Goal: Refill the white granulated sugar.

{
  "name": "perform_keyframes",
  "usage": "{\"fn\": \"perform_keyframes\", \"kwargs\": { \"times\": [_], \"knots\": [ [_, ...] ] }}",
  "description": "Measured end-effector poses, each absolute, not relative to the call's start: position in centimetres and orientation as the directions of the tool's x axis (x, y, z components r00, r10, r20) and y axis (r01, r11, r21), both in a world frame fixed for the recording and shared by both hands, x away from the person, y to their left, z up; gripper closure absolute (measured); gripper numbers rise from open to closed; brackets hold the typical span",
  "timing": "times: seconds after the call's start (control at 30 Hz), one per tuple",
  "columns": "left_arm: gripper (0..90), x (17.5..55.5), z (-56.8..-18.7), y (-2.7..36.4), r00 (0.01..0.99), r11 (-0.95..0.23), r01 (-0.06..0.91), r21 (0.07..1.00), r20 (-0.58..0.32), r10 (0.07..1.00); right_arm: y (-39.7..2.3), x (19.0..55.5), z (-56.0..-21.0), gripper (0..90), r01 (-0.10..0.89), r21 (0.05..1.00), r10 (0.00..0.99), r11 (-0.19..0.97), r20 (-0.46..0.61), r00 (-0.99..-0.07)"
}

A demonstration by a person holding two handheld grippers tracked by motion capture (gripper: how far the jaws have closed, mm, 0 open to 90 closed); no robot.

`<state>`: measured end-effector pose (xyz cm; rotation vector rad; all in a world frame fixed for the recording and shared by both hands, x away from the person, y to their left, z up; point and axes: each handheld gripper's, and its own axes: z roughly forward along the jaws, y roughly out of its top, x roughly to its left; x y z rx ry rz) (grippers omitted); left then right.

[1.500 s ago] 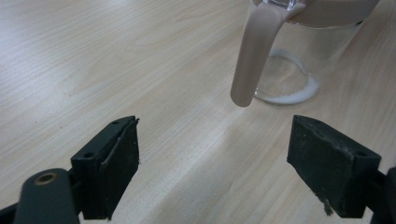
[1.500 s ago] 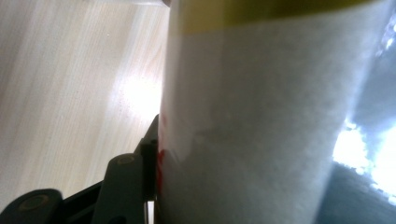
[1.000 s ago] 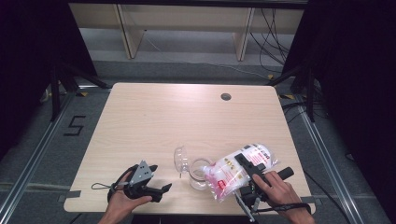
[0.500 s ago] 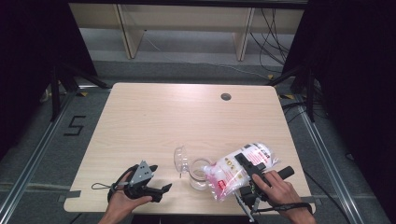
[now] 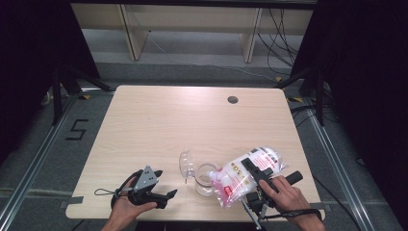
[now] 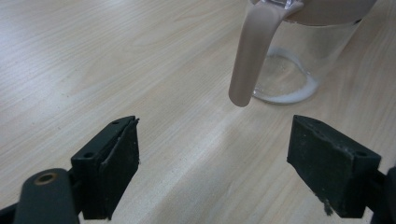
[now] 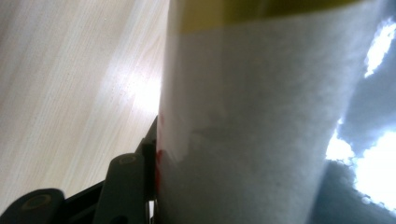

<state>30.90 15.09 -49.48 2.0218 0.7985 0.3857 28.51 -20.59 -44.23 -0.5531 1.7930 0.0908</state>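
High view: your right gripper [image 5: 251, 169] has its fingers clamped on the white plastic bag of powder with red print [image 5: 243, 175], tilted over the clear glass jar [image 5: 206, 179] near the front edge of the light wooden desk [image 5: 192, 120]. The left gripper [image 5: 166, 195] rests with fingers released, holding nothing. Risk: the jar stands unsteadied, so bag contact may tip it. Powder may overshoot the mouth.

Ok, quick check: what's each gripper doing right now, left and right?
Left gripper: open, jaws wide apart with nothing between them, resting on the light wooden table.
Right gripper: shut on the white plastic bag of powder, tilted over the clear glass jar.
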Motion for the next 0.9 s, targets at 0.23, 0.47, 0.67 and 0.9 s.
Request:
{"fn": "perform_keyframes", "kwargs": {
  "times": [0.23,0.47,0.67,0.9],
  "knots": [
    [16.4,30.89,-49.4,15.18,0.743,-0.394,0.386,0.834,-0.028,0.668,-20.45,28.49,-43.86,51.5,-0.424,-0.264,-0.36,0.866,-0.919,-0.164],
    [16.4,30.89,-49.45,15.11,0.744,-0.388,0.385,0.837,-0.033,0.668,-20.44,28.47,-44.0,51.6,-0.421,-0.269,-0.36,0.866,-0.92,-0.154],
    [16.4,30.92,-49.43,15.14,0.747,-0.388,0.385,0.837,-0.035,0.664,-20.36,28.28,-43.96,51.7,-0.409,-0.278,-0.37,0.869,-0.914,-0.165],
    [16.4,30.93,-49.35,15.24,0.747,-0.404,0.384,0.83,-0.022,0.665,-20.42,28.39,-44.06,52.0,-0.421,-0.265,-0.359,0.868,-0.92,-0.161]
  ]
}}
